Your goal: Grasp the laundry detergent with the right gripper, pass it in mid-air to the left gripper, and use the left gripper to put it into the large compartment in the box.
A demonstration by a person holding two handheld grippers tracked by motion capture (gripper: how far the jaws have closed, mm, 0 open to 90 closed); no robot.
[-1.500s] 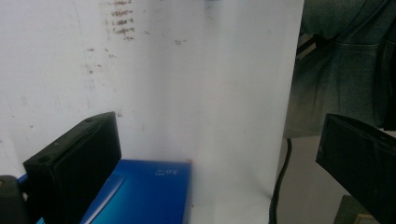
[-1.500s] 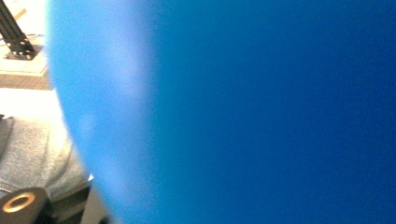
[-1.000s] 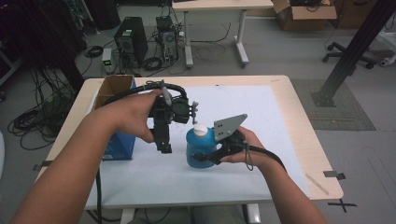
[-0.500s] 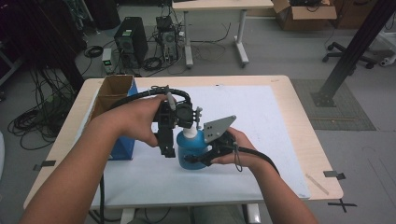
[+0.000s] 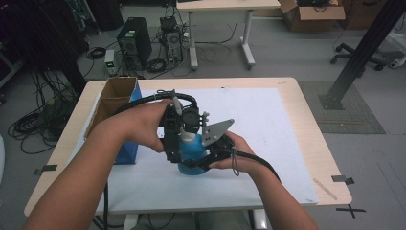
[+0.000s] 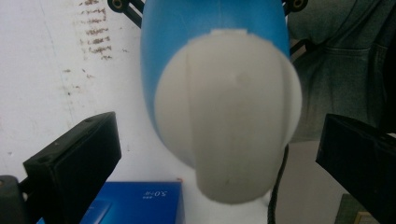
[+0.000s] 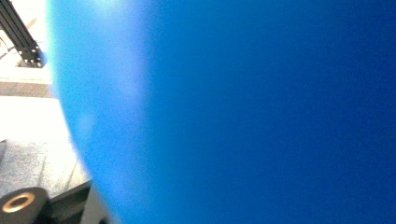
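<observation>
Over the last second the blue bottle (image 5: 191,155) has slid a little leftward on the bench (image 5: 287,96), carried along in the right hand-held gripper (image 5: 203,160), and the left hand-held gripper (image 5: 173,152) has come down from just beside the bottle to sit over its top. The right one is clamped on the bottle's body low down, where its own view shows blue plastic pressed up close to the lens. In the left gripper view the white cap (image 6: 229,116) stands between the two black jaws, which are spread apart with a clear gap on each side and no contact. That reads as the set-up for working the cap: one tool steadies the bottle, the other is lined up to close on the cap, so the closing itself is not yet done. The bottle stands upright near the middle of the white sheet (image 5: 268,124), just right of the open cardboard box (image 5: 112,98) with its blue side. By count: one bottle, one cap, one box, two grippers. The blue printed carton (image 6: 135,203) low in the left gripper view may be a separate item or that box's side; the angle leaves it unsettled.
</observation>
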